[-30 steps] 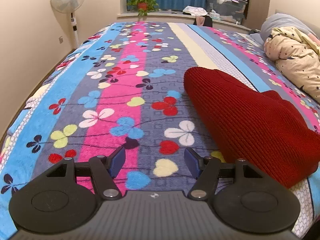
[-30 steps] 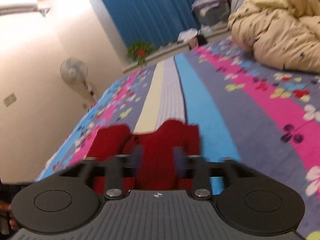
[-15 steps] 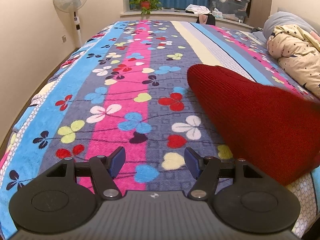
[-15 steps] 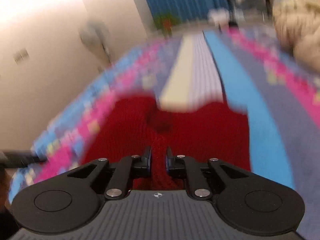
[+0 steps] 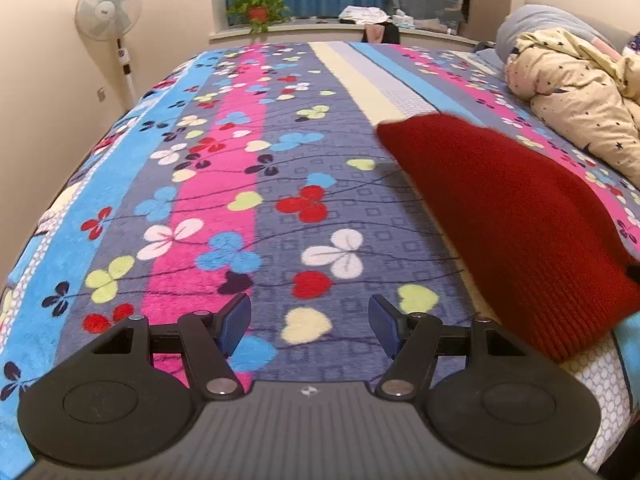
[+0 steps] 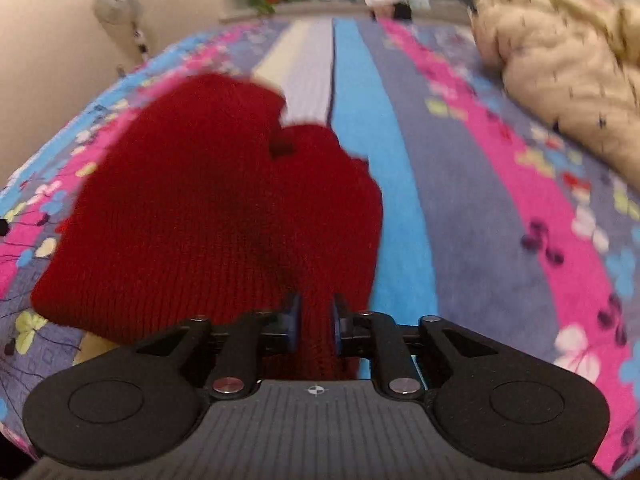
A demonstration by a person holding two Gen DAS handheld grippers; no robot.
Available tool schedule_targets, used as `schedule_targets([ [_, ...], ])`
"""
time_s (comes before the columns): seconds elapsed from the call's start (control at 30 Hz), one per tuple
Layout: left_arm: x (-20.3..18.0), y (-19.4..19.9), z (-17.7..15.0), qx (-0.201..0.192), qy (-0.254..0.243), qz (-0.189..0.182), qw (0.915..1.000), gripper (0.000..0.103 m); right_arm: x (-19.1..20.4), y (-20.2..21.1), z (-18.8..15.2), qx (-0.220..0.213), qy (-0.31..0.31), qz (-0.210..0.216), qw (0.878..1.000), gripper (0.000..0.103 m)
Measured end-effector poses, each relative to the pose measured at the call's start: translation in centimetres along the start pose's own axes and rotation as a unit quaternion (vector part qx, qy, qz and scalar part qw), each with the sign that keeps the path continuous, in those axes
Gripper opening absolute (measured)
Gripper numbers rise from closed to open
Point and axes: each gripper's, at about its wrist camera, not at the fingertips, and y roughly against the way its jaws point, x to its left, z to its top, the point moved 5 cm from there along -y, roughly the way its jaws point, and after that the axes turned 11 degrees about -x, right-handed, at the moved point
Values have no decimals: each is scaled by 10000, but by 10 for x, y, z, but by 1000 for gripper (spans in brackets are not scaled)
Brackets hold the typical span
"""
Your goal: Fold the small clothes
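The red knit garment point(image 6: 208, 208) looks to me like a soft, thick, fairly light piece: it drapes and bunches, so I expect it to sag and stretch wherever I lift it, and the coarse ribbing should give the pads plenty of friction. I judge an edge or corner to be the best hold, pinching through the fold instead of one loose layer, because the middle would only pull up into a tent.

My right gripper point(image 6: 314, 320) has a ridge of that knit between its blue pads, at the garment's near edge. The jaws are easing apart at this moment, though the fabric still fills the gap and both pads appear to press on it. The rest of the garment spreads away from those jaws across the flowered bedspread point(image 6: 460, 200), one lobe lying over the pale stripe.

My left gripper point(image 5: 310, 320) stands wide with nothing between its pads, only bedspread beneath. From it, the garment lies off to the right, clear of the jaws, its nearest hem just beside the right-hand finger.
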Motion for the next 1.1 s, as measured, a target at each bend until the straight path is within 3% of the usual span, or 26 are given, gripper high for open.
schedule_targets([
  [0.13, -11, 5, 0, -221, -245, -85, 9994, 70, -4, 26, 16, -726, -520, 316, 9955, 46],
  [0.2, -16, 7, 2, -331, -245, -245, 9989, 70, -2, 23, 22, -761, -596, 637, 9933, 53],
  [0.23, -18, 7, 4, -341, -189, -342, 9987, 70, 0, 19, 21, -636, -481, 624, 9949, 56],
  [0.33, -20, 4, 13, -327, 153, -493, 9981, 78, 1, -11, -1, 182, -102, -25, 9998, 70],
  [0.4, -24, 1, 23, -328, 508, -602, 9964, 81, -10, -21, -8, 482, -648, -210, 9965, 85],
  [0.43, -27, -1, 28, -323, 633, -673, 9952, 81, -16, -22, -8, 545, -949, -235, 9937, 86],
  [0.63, -65, -34, 53, -237, 887, -914, 9916, 87, -13, -31, -10, 640, -1101, -233, 9916, 87],
  [0.93, -103, -118, 58, 394, 1519, -979, 9828, 94, -18, -48, -5, 663, -1312, 126, 9891, 78],
  [1.03, -109, -144, 45, 792, 1951, -1217, 9700, 95, -19, -51, -5, 667, -1326, 225, 9887, 73],
  [1.1, -104, -161, 35, 1079, 2611, -1371, 9494, 97, -20, -51, -4, 644, -1334, 261, 9886, 67],
])
